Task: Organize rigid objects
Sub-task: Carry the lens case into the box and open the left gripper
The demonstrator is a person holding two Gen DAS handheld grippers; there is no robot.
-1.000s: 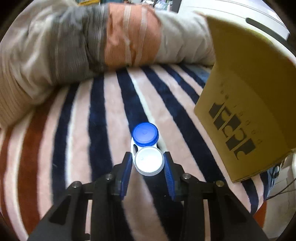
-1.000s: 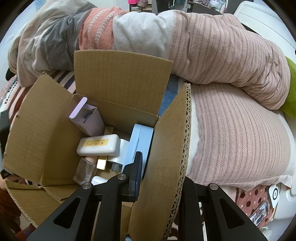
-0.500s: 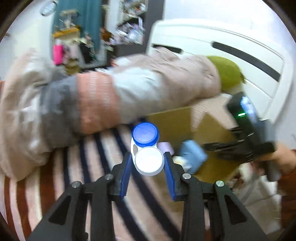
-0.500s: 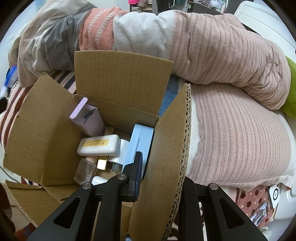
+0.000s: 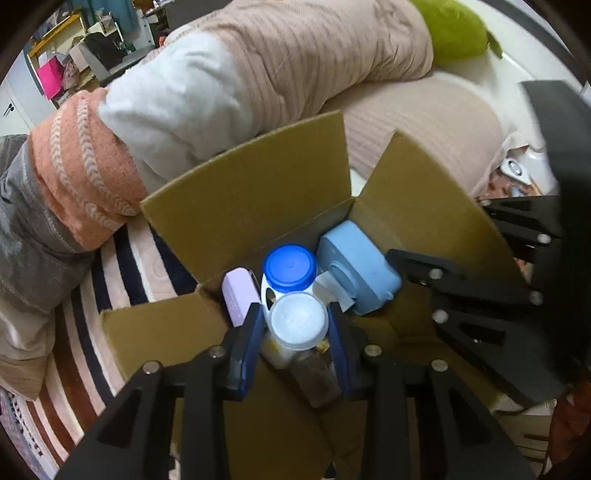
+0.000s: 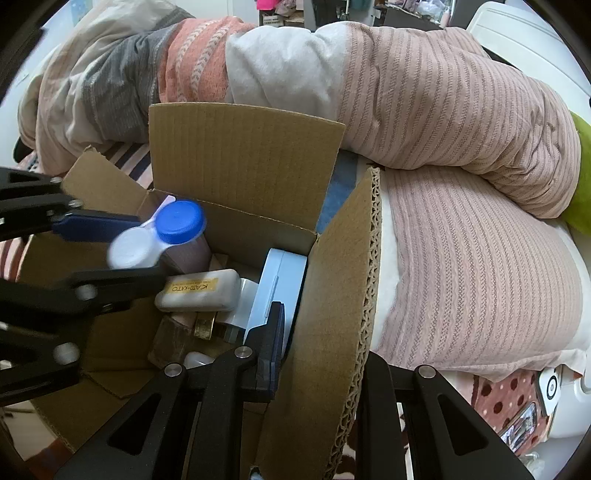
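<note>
My left gripper (image 5: pixel 296 325) is shut on a contact lens case (image 5: pixel 293 295) with one blue and one white cap, and holds it over the open cardboard box (image 5: pixel 258 206). The case (image 6: pixel 155 236) and left gripper (image 6: pixel 110 251) also show in the right wrist view, above the box's left side. My right gripper (image 6: pixel 317 350) is shut on the box's right flap (image 6: pixel 332 295), one finger inside and one outside. In the box lie a light blue case (image 6: pixel 280 284), a white case with a yellow label (image 6: pixel 199 290), a lilac box (image 5: pixel 238 295) and a small glass bottle (image 5: pixel 317 373).
The box stands on a bed with a striped blanket (image 5: pixel 110 266). Rolled bedding in pink, white, orange and grey (image 6: pixel 332 81) lies behind it. A green cushion (image 5: pixel 458 33) is at the far right. The right gripper's body (image 5: pixel 517 295) is close on the right.
My left gripper has lifted the lens case off the striped blanket and carried it right, over the open box. The right gripper has stayed on the flap.
</note>
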